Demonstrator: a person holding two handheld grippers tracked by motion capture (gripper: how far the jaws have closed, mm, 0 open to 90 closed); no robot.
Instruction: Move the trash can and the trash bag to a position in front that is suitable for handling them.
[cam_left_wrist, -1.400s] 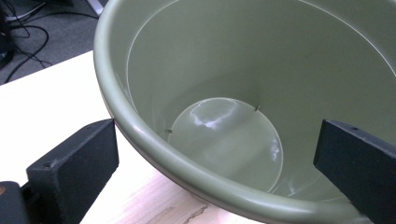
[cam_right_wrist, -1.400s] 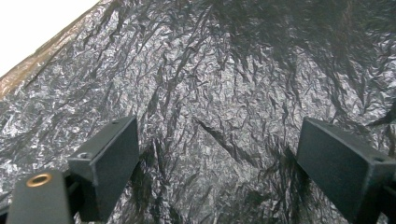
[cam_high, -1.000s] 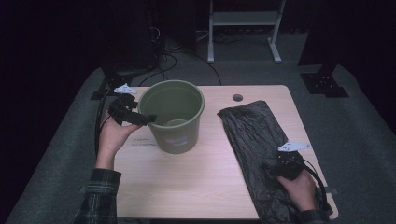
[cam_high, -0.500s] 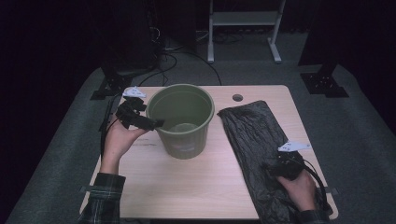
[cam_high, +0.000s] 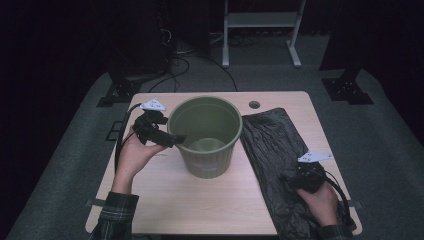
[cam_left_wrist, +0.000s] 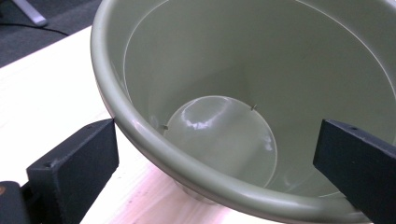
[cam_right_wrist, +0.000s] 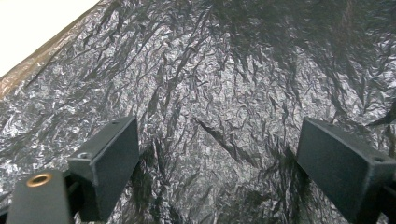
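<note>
An olive-green plastic bucket (cam_high: 205, 135) stands upright and empty at the middle of the wooden table (cam_high: 165, 200). My left gripper (cam_high: 176, 137) is at its left rim, open. In the left gripper view the bucket's rim (cam_left_wrist: 154, 140) runs between the jaws of my left gripper (cam_left_wrist: 215, 158), one jaw outside the wall and one over the inside. A crumpled black plastic bag (cam_high: 272, 142) lies flat along the table's right side. My right gripper (cam_high: 289, 181) hovers open over the bag's near part; the bag (cam_right_wrist: 224, 84) spreads beneath my right gripper (cam_right_wrist: 219, 168).
A round cable hole (cam_high: 254, 105) sits in the table's far edge, behind the bucket. Black cables (cam_high: 120, 145) trail off the left side. On the floor beyond are a white frame (cam_high: 260, 30) and dark stands (cam_high: 347, 87).
The bucket has slid right and nearer to me, toward the table's middle, and my left gripper moved with it at the rim. My right gripper stayed in place over the bag.
</note>
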